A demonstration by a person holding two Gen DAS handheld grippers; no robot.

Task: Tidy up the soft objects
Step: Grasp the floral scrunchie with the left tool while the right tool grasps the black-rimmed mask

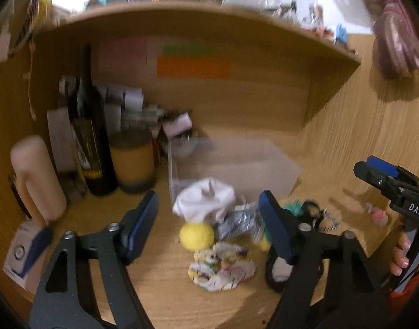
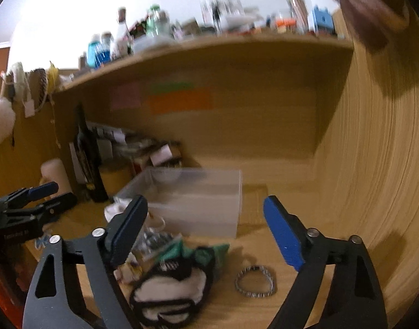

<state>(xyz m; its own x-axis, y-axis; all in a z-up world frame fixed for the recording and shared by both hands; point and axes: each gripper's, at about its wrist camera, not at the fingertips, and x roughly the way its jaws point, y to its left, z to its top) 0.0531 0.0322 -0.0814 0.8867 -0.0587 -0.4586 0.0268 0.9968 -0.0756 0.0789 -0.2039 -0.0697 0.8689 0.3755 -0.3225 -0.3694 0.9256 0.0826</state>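
Note:
A pile of soft things lies on the wooden desk in front of a clear plastic bin [image 1: 236, 161]: a white cloth [image 1: 204, 200], a yellow ball [image 1: 196, 236], a flowery cloth [image 1: 223, 266], a silvery crumpled piece [image 1: 238, 220] and a black-and-white pouch [image 2: 171, 290]. A green cloth [image 2: 198, 252] lies behind the pouch. My left gripper [image 1: 209, 227] is open and empty above the pile. My right gripper [image 2: 206, 235] is open and empty, with the pouch under its left finger; it also shows in the left wrist view [image 1: 387, 181]. The bin [image 2: 198, 200] looks empty.
A dark bottle [image 1: 88, 126], an orange jar [image 1: 132, 161], a cream bottle [image 1: 36, 175] and papers stand at the back left. A striped bracelet [image 2: 254, 281] lies on the desk. A small pink thing [image 1: 379, 216] sits at the right. A shelf [image 2: 209, 44] overhead holds several bottles.

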